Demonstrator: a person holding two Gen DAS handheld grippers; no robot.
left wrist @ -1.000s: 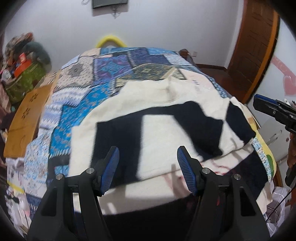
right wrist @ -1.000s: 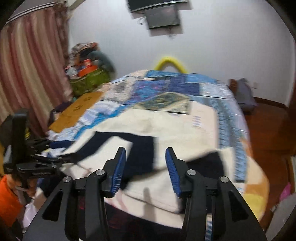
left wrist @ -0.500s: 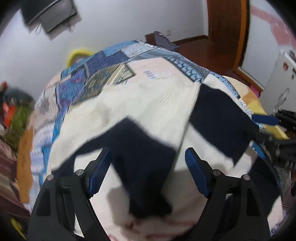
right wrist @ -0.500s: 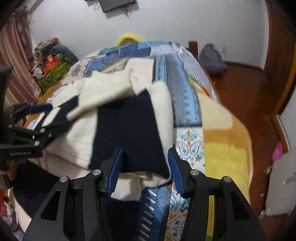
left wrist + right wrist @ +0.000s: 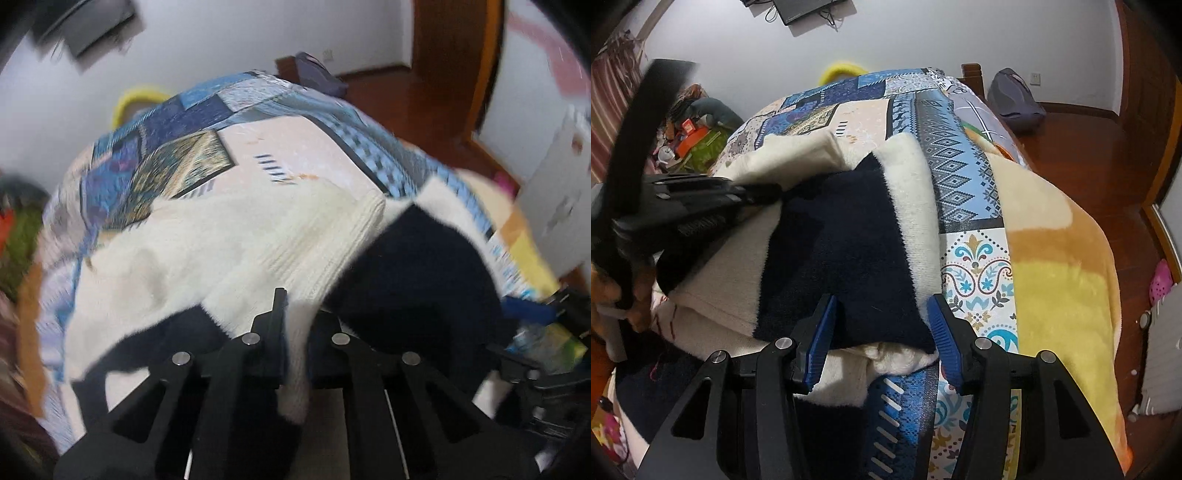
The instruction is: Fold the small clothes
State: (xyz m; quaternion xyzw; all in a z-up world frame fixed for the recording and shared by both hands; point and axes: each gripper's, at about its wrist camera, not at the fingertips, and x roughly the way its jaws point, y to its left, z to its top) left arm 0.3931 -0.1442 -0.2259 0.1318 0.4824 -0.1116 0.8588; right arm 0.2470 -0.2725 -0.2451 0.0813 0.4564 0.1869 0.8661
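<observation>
A cream and navy knit sweater (image 5: 258,236) lies spread on the patchwork bed (image 5: 192,122). My left gripper (image 5: 295,332) is shut on a fold of the sweater's cream fabric near its front edge; it also shows at the left of the right wrist view (image 5: 753,194). My right gripper (image 5: 881,332) is open, its blue-padded fingers either side of the sweater's navy panel (image 5: 842,236) at the near right corner, not pinching it.
The bed's right edge carries a yellow and orange blanket (image 5: 1056,266). Wooden floor (image 5: 1082,144) and a grey bag (image 5: 1015,99) lie to the right. Clutter (image 5: 690,133) sits by the bed's left side. A white box (image 5: 554,199) stands at the right.
My left gripper has closed on the sweater's cream fabric; it was open before. My right gripper has moved in closer over the navy panel and stays open.
</observation>
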